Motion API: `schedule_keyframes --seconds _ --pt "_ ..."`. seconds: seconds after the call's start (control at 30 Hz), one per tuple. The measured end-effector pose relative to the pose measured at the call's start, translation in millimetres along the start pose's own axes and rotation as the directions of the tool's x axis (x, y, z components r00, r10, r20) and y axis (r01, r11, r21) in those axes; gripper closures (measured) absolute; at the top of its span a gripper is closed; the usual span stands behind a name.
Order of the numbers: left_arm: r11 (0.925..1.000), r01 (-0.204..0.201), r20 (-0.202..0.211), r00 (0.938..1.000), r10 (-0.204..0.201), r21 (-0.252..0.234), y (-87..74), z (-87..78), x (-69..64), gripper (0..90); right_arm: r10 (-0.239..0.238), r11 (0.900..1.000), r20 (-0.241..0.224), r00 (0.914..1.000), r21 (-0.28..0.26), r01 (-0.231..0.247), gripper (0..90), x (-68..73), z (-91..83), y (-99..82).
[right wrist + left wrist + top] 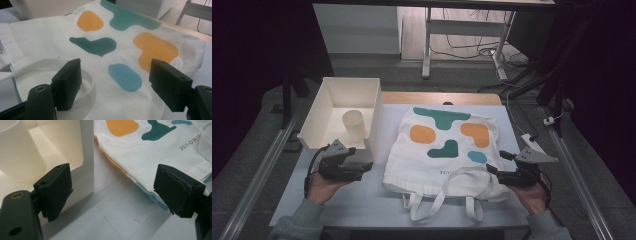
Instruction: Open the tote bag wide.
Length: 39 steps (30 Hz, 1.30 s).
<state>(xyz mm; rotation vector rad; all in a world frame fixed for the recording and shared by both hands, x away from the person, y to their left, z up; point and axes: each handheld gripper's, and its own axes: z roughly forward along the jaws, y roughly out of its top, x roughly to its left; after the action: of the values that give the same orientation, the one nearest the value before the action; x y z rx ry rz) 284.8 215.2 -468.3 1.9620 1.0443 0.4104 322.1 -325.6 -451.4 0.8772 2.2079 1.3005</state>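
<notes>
A white tote bag (pixel 447 145) printed with green, orange and blue blobs lies flat in the middle of the table, its handles (pixel 439 200) toward the near edge. My left gripper (pixel 366 166) hovers open just left of the bag, close to the corner of a white box (pixel 324 100). In the left gripper view that gripper (pixel 112 182) spans bare table, one jaw by the box (pixel 87 157), the other over the bag's edge (pixel 155 152). My right gripper (pixel 495 163) stands open at the bag's right near corner. In its own view it (pixel 117 75) hangs over the bag (pixel 62 30) beside a handle strap (pixel 91 85).
A cream cup (pixel 354 124) stands upright inside the box, which sits at the table's back left. A wooden strip (pixel 437 98) runs along the far table edge. Metal rails (pixel 257 170) flank the table. Desk legs and cables (pixel 472 50) lie on the floor beyond.
</notes>
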Motion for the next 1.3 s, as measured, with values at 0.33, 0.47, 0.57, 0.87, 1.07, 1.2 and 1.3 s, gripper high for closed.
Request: schedule_keyframes --seconds 0.33,0.47,0.57,0.87,1.07,1.2,1.3 --pt "1.0 -0.009 -0.003 1.0 0.009 -0.003 0.5 -2.9 -1.0 16.4 -0.001 1.0 -0.001 1.0 0.009 0.001 28.2 -1.8 0.9 -3.5" --pt "0.9999 -0.012 -0.004 0.9999 0.012 -0.011 1.3 -5.6 -1.5 16.5 -0.003 0.9999 0.002 1.0 0.013 0.003 28.2 -1.6 1.3 -3.9" --pt "0.9997 -0.017 0.006 0.9998 0.017 -0.015 1.7 -7.3 -2.2 16.7 -0.005 0.9999 0.004 1.0 0.014 0.005 28.3 -1.5 1.9 -4.2" --pt "0.9994 -0.029 0.009 0.9995 0.029 -0.02 2.2 -9.2 -5.2 16.9 -0.02 0.9995 0.001 0.9998 0.026 0.02 28.8 0.0 4.0 -5.2" --pt "0.9987 -0.046 0.024 0.9986 0.047 -0.021 4.4 -11.7 -10.0 17.2 -0.017 0.9996 0.005 0.9998 0.024 0.017 28.8 -0.6 3.4 -5.2" --pt "0.9974 -0.066 0.029 0.9974 0.067 -0.029 6.5 -15.1 -16.4 17.4 -0.021 0.9995 0.004 0.9998 0.024 0.021 28.8 0.8 3.6 -4.4" --pt "0.9969 -0.062 0.021 0.9978 0.063 -0.047 6.9 -17.8 -20.7 17.5 -0.022 0.9995 0.003 0.9997 0.024 0.022 28.8 1.0 3.5 -4.3"
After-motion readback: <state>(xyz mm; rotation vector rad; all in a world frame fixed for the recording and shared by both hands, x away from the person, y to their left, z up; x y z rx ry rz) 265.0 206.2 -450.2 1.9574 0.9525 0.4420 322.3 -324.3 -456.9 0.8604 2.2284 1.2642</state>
